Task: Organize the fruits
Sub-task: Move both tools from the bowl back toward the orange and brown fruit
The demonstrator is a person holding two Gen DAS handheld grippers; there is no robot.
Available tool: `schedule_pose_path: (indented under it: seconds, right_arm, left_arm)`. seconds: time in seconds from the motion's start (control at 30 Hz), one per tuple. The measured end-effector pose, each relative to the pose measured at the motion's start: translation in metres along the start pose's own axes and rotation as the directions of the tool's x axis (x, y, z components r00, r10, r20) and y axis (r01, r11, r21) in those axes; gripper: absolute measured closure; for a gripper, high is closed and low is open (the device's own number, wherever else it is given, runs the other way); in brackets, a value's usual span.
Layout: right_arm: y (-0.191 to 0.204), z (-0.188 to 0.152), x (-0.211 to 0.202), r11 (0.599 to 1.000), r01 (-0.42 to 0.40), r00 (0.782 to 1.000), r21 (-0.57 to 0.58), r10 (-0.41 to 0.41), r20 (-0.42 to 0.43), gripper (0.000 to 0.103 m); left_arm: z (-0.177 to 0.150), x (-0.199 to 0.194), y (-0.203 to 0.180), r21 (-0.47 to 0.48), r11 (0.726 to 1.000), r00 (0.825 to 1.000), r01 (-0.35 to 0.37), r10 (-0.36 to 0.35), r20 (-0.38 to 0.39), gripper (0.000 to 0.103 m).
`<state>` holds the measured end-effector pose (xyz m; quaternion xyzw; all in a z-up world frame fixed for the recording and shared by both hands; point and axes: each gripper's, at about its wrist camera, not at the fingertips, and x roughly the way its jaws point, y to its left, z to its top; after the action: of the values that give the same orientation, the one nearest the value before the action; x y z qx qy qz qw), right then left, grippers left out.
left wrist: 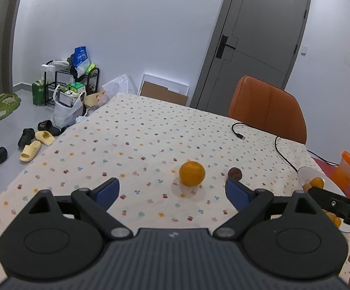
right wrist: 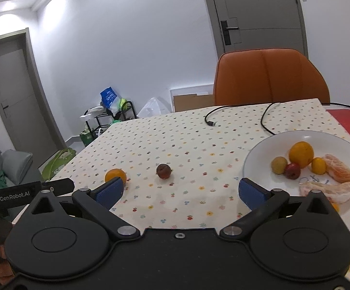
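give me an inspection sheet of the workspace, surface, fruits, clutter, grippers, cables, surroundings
Surface: table under a floral tablecloth; red mat at its right end.
Job's things: orange and dark wrinkled fruit loose on the cloth; white plate holds a large orange, three small fruits and peeled segments.
Clutter: orange-lidded container beside the plate.
Grippers: left gripper open, empty, facing the orange; right gripper open, empty.
Cables: black cable across the far cloth, plug end free.
Surroundings: orange chair, grey door, shoe rack with bags, slippers on floor.
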<state>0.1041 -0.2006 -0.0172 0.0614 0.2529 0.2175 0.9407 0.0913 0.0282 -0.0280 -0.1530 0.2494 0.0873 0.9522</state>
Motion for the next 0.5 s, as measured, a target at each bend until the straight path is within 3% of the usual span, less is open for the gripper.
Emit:
schedule_pose_path:
  seconds: [0.17,0.3,0.5]
  right_arm:
    - [0.008,0.000,0.012,0.999,-0.020,1.000,-0.035,0.020,-0.010,0.002]
    - [0.011,0.004,0.023,0.998,-0.044,0.999,-0.049,0.043,-0.021,0.017]
    - [0.012,0.009,0.042,0.996,-0.063,0.997,-0.063,0.060,-0.055,0.029]
  left_arm:
    - [0.000,0.006,0.003,0.003,1.000,1.000,0.004,-0.004,0.006,0.010]
    - [0.002,0.014,0.001,0.010,1.000,1.000,0.010,-0.010,0.005,0.010]
    - [0.005,0.026,-0.005,0.018,1.000,1.000,0.023,-0.023,0.000,0.013]
